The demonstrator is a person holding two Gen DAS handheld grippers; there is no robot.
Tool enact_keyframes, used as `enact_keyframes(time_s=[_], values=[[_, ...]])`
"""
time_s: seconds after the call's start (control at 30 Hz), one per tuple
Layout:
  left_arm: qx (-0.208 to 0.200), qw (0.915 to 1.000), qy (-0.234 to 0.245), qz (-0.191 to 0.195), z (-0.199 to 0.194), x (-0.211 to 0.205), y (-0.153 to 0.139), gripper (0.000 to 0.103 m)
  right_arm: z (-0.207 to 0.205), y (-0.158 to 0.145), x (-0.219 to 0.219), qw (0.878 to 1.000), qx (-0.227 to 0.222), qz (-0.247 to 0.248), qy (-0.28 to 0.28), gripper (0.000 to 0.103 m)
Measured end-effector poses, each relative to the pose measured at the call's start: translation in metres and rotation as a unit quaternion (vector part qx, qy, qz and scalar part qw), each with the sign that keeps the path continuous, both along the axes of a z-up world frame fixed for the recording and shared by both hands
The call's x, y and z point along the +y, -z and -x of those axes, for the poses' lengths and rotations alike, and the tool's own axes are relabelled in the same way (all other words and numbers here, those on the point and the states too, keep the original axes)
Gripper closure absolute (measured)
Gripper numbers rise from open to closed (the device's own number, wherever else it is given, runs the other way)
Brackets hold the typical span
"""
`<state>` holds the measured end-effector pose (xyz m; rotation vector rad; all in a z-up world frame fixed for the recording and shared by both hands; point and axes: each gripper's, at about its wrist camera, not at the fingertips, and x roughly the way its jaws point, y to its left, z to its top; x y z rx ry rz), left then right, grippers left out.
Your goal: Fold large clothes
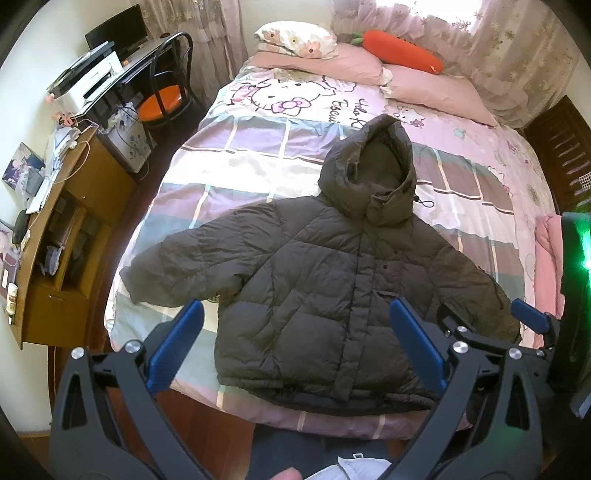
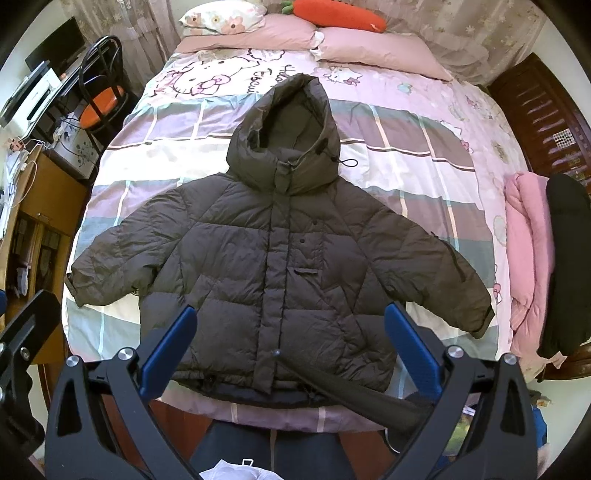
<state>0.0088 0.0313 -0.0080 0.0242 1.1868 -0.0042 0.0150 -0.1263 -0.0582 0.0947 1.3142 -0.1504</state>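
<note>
We held both grippers spread wide above the jacket's (image 2: 273, 258) hem.
Hood pointed away; sleeves ran crosswise, left gripper (image 1: 295, 347) and right gripper (image 2: 291, 350) empty.

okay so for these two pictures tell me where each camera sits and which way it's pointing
Left wrist: rides the left gripper, looking down its open blue fingers at the dark puffy hooded jacket, with the wooden desk at the frame's left; the right gripper shows at the right edge.
Right wrist: rides the right gripper, fingers open, above the jacket's hem; folded pink blanket at right.
Shared: jacket flat on the cartoon-cat bedspread, orange carrot plush.
</note>
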Motion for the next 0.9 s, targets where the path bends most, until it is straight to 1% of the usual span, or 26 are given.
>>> enact_keyframes(time_s=[0.9], values=[[0.005, 1.0000, -0.002, 0.003, 0.0003, -0.0024, 0.0012, 0.002, 0.0010, 0.0049, -0.0003, 1.000, 0.002, -0.002, 0.002, 0.002]])
